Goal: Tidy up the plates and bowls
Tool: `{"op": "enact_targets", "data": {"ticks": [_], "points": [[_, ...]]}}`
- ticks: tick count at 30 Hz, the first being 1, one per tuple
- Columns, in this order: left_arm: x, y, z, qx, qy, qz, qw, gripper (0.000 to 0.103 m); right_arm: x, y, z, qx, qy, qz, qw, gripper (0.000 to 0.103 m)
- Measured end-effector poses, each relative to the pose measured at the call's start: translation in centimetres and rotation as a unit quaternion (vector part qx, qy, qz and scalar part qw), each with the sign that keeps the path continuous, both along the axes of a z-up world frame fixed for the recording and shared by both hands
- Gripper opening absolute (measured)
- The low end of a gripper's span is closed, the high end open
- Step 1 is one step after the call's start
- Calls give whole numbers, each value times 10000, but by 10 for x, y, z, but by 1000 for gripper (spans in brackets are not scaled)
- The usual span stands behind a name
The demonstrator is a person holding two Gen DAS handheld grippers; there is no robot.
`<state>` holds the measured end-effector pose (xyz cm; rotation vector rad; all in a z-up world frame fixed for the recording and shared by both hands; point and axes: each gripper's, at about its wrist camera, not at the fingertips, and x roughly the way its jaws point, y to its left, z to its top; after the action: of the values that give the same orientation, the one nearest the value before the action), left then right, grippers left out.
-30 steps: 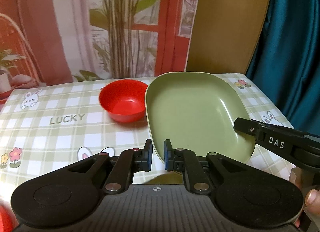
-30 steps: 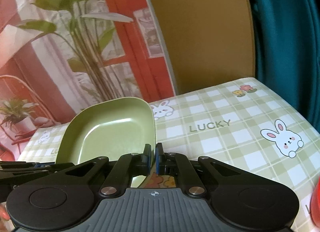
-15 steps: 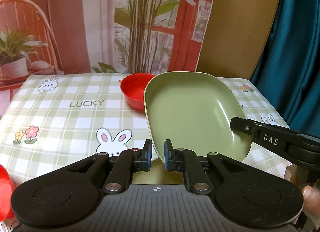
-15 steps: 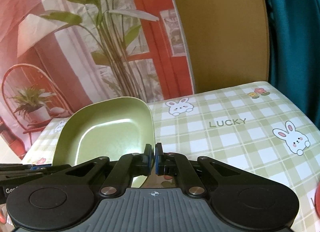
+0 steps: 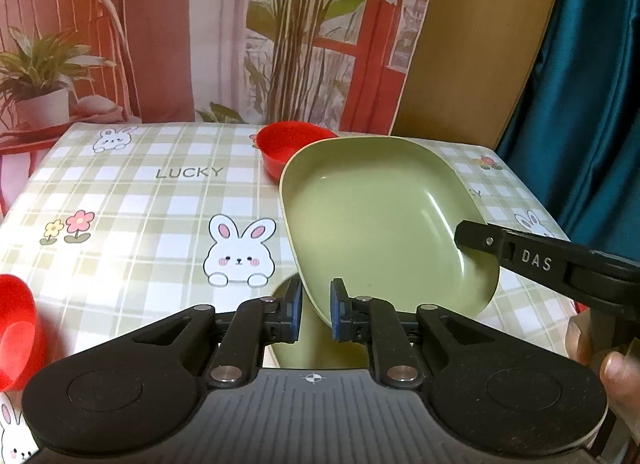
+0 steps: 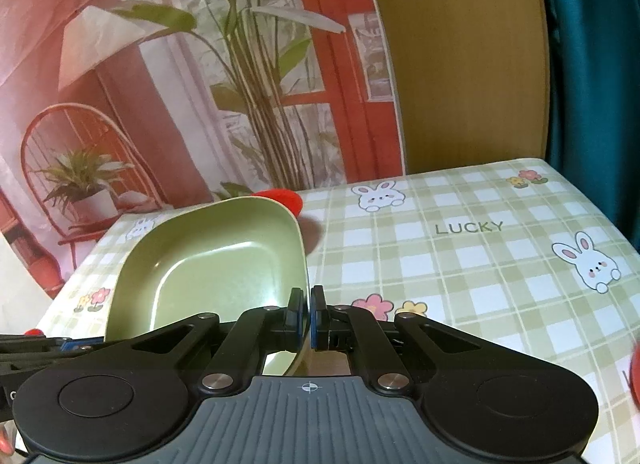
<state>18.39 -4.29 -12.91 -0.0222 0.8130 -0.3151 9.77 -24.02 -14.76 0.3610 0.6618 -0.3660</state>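
A square green plate [image 5: 380, 220] hangs tilted above the checked tablecloth, held by both grippers. My left gripper [image 5: 313, 306] is shut on its near rim, which runs slanted between the blue pads. My right gripper [image 5: 466, 234] reaches in from the right and clamps the plate's right edge. In the right wrist view the right gripper [image 6: 308, 306] is shut on the thin rim of the green plate [image 6: 216, 264], and the left gripper [image 6: 94, 342] shows at the lower left. A second green plate [image 5: 288, 348] lies under the held one.
One red bowl [image 5: 294, 148] stands at the back of the table [image 5: 160, 224], partly behind the held plate. Another red bowl [image 5: 16, 328] sits at the near left edge. A person's fingers [image 5: 612, 368] grip the right tool. A teal curtain hangs on the right.
Both grippers have carried the green plate leftward and toward the near side. The back red bowl now looks farther off, and the second red bowl and the lower green plate have come into view.
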Motion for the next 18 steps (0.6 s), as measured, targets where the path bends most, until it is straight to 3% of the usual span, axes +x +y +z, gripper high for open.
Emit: {"op": "enact_targets", "data": {"ticks": [18], "points": [[-13,25,-18,-342,408,101,9985,17,1,30,-3,-129,279,165,9994,3]]}}
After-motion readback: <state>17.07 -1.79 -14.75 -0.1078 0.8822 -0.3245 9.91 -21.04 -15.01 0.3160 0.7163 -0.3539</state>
